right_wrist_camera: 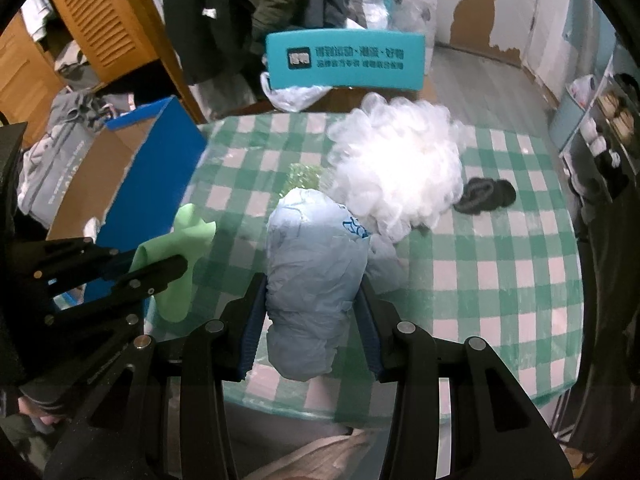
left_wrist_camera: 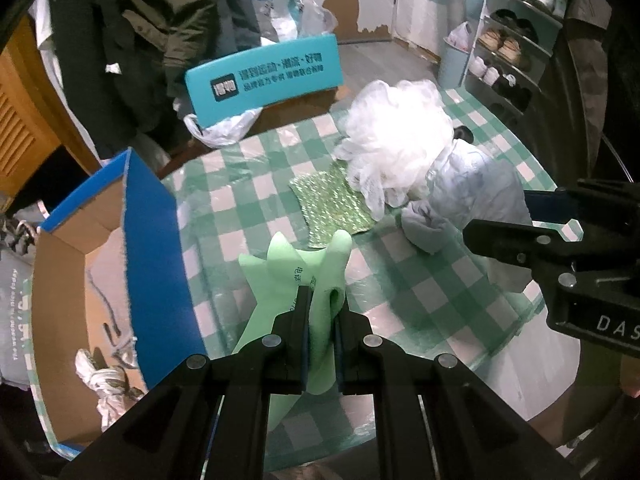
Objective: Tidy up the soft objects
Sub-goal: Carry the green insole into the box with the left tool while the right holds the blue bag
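Two soft things are mid-carry: the left gripper [left_wrist_camera: 320, 312] has its fingers clamped on a green foam piece [left_wrist_camera: 296, 264], the right gripper [right_wrist_camera: 310, 316] on a pale blue bundle [right_wrist_camera: 316, 264], both lower centre. Next, probably into the cardboard box [left_wrist_camera: 152, 240] at left.

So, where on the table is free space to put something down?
Free: checked cloth right of the pale blue bundle, below the dark slippers. Crowded: the middle, around the white mesh puff and glittery green cloth.

White mesh puff [right_wrist_camera: 396, 168] blocks the table's [right_wrist_camera: 500, 280] middle.
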The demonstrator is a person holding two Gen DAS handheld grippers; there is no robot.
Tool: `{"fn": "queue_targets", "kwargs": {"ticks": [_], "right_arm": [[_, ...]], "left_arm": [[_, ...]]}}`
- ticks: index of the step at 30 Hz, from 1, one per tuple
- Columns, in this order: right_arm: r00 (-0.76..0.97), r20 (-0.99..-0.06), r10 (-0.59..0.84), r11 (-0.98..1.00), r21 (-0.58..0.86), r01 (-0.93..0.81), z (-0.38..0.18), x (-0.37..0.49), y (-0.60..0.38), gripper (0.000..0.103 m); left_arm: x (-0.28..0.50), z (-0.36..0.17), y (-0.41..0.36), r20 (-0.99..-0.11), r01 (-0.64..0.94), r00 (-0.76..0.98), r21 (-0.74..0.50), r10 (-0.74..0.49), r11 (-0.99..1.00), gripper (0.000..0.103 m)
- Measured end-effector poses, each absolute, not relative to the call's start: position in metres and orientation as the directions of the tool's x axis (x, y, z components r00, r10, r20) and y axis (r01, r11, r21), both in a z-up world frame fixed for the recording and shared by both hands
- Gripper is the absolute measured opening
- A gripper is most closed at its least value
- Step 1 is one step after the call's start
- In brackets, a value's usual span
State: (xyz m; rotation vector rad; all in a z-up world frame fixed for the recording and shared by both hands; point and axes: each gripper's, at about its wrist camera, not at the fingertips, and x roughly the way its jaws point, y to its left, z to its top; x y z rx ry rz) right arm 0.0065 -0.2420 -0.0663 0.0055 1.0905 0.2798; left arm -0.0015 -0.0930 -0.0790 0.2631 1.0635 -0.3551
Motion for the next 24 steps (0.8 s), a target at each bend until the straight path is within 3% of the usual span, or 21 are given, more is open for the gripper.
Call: {"fn": "queue_targets", "kwargs": {"ticks": [24], "right_arm": [[0.456, -0.841, 0.292, 0.935, 0.152, -0.319, -0.038, 0.019, -0.183, 0.043]], "left_arm": [[0.002, -0.053, -0.029, -0.857, 0.285, 0.502, 0.038, -0.115, 0.958, 0.010]]}}
